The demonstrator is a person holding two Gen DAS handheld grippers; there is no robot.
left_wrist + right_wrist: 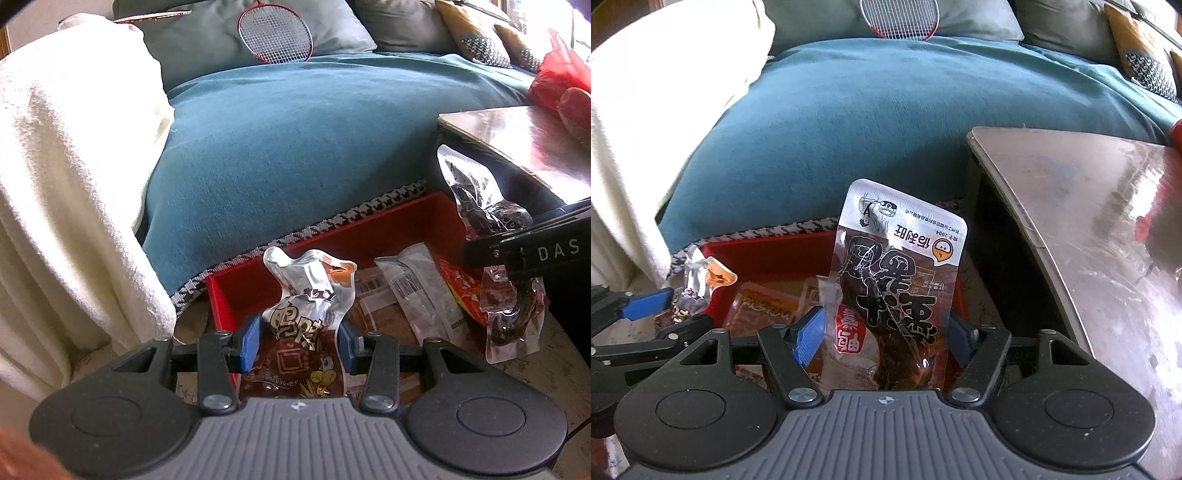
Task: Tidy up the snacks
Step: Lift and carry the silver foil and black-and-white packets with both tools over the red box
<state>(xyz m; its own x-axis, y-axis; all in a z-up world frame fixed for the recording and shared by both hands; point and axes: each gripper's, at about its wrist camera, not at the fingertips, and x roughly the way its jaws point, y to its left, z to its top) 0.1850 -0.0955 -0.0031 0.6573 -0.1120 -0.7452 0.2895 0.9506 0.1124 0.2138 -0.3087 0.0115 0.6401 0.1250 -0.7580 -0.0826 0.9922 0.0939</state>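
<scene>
Behind left tool [299, 341], box [369, 229] half-hidden

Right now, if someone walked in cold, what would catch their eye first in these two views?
Each gripper holds up a snack pack: the left gripper pinches a crumpled silver pouch, and the right gripper holds a clear pack of dark meat. Below them sits a red box with more packets inside, in front of a teal sofa with a red racket leaning on its cushions.

Floor [192, 321] carries red tray [369, 229], set against sofa [295, 129] edge, beside low table [1089, 221]. Flat snack packets [421, 288] lie in tray.
</scene>
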